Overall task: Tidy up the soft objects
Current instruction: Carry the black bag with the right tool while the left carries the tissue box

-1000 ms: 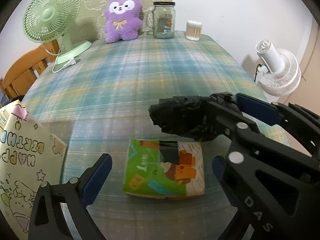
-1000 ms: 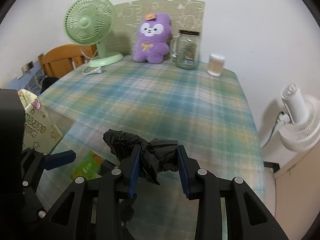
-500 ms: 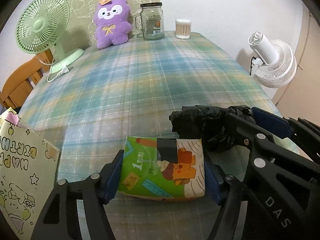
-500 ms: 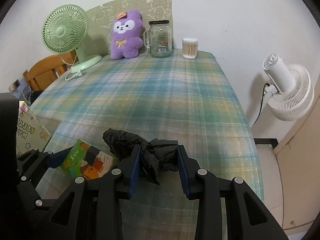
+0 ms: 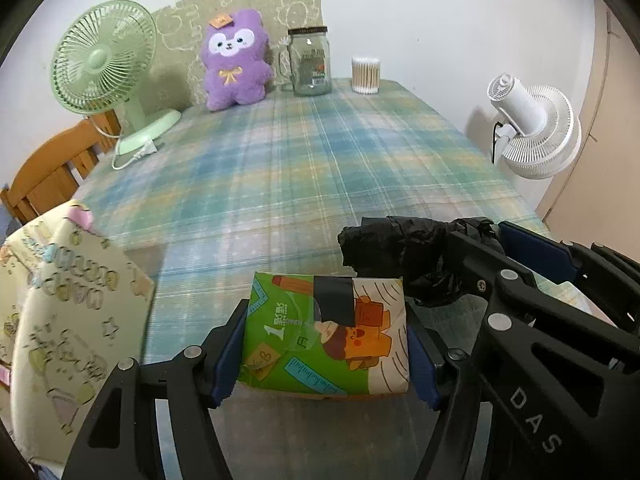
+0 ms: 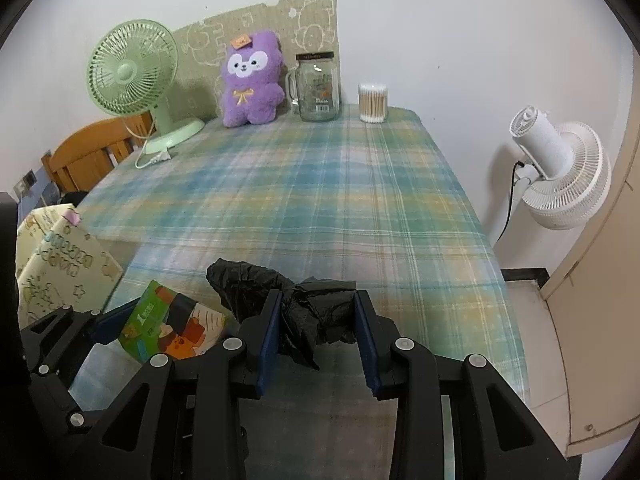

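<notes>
Blue-padded left tool (image 5: 326, 346) clamps the green tissue pack (image 5: 325, 338) above the plaid tabletop's (image 5: 304, 168) near edge; a second ago it stood wide around the pack. Right tool (image 6: 316, 326), narrowly parted, keeps gripping the crumpled black bag (image 6: 296, 302) beside it.

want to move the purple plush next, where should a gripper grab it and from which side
Grip the purple plush toy across its narrow waist, below the face and the yellow bow, coming in from the front over the open plaid tablecloth. It sits upright facing forward with a patterned board close behind it and the glass jar mug close on one side, so the back and that flank look cramped.
</notes>
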{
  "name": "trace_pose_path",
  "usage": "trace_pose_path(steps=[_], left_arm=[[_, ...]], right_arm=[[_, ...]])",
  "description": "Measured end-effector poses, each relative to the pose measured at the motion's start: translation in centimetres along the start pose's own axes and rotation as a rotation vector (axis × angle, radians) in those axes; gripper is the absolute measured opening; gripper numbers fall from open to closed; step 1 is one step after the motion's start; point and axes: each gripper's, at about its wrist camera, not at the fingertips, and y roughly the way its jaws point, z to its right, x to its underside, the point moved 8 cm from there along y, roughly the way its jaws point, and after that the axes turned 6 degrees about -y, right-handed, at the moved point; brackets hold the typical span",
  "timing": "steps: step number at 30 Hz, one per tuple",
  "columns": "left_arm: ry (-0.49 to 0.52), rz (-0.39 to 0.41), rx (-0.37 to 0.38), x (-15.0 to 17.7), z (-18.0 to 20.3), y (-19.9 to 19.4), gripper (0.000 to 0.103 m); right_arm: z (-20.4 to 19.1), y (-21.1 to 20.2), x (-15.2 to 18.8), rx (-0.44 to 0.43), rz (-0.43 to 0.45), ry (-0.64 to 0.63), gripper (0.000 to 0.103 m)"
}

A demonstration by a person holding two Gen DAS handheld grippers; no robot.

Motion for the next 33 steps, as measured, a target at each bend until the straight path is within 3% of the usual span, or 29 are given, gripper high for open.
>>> trace_pose_path(steps=[33], left_arm=[[0.031,0.220,0.055,-2.4,-0.9,-12.0,0.071]], right_arm=[[-2.8,-12.2,-3.4,0.083,0.188,0.025,0.038]])
